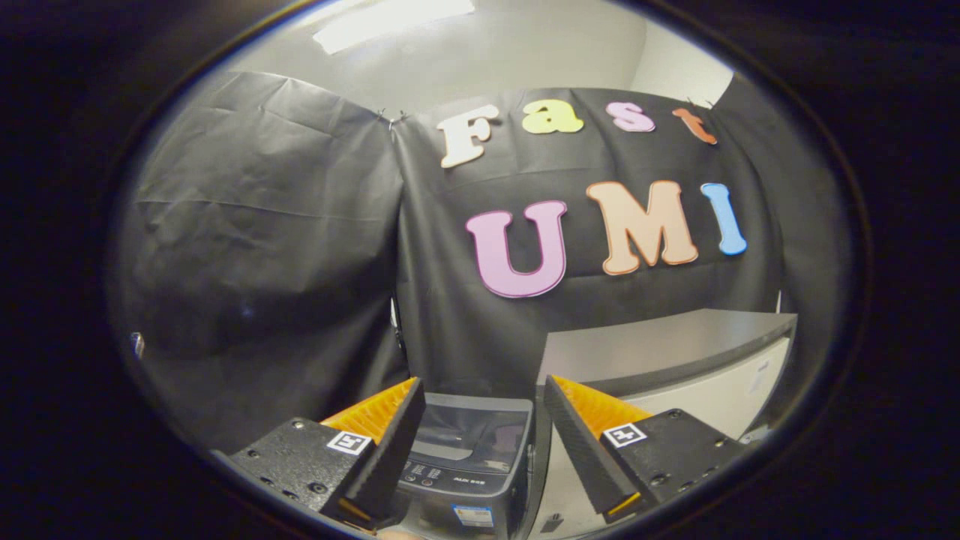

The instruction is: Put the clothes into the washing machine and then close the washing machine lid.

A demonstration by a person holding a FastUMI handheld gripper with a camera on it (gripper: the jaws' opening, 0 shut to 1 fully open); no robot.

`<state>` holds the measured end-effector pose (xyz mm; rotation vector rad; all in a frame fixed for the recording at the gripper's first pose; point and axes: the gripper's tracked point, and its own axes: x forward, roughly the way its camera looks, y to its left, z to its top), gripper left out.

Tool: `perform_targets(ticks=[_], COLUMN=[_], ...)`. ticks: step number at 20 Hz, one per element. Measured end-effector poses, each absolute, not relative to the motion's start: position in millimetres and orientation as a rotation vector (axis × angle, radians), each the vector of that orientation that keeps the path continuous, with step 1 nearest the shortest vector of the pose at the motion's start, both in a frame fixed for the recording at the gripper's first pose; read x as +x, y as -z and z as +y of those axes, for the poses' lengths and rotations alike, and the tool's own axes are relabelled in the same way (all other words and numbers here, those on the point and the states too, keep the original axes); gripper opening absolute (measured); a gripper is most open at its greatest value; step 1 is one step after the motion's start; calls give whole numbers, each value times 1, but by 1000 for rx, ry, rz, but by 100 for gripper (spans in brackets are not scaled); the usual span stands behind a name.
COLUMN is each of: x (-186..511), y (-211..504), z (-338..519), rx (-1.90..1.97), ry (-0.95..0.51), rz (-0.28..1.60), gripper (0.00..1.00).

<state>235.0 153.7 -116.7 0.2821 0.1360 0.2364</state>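
Hanging in the air with its two fingers spread wide apart, the gripper [484, 394] holds nothing; each finger shows a black foam-like inner face, an orange ribbed back and a square black-and-white marker on the black block behind it. Between the fingers and below them sits the washing machine [469, 469], a small dark grey top-loading unit seen from above and in front. Its lid [472, 431] lies flat over the top, a dark, tinted, see-through panel with a paler shape showing dimly through it; whether any clothes lie under it cannot be told. Along the machine's front edge runs a control panel [450, 475] with a few small buttons, and a small sticker [472, 515] sits on the front face beneath it. The left finger [375, 427] overlaps the machine's left side, while the right finger [592, 427] stands just to the right of it, in front of a white cabinet [720, 397]. That cabinet stands right beside the machine and rises higher than it, with a flat grey top [660, 341] and pale front. Behind both hangs the booth's black cloth wall [262, 247], creased and pinned at a seam, with a pale ceiling [480, 52] and a bright light panel [390, 19] above it.
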Motion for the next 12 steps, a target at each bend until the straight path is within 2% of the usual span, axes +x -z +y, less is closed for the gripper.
perform_targets(ticks=[4,8,12], x=[203,175,150], y=[120,124,133], z=[126,104,94], rx=[287,124,65], ry=[-168,-117,-64], rz=[77,35,48], gripper=[96,96,96])
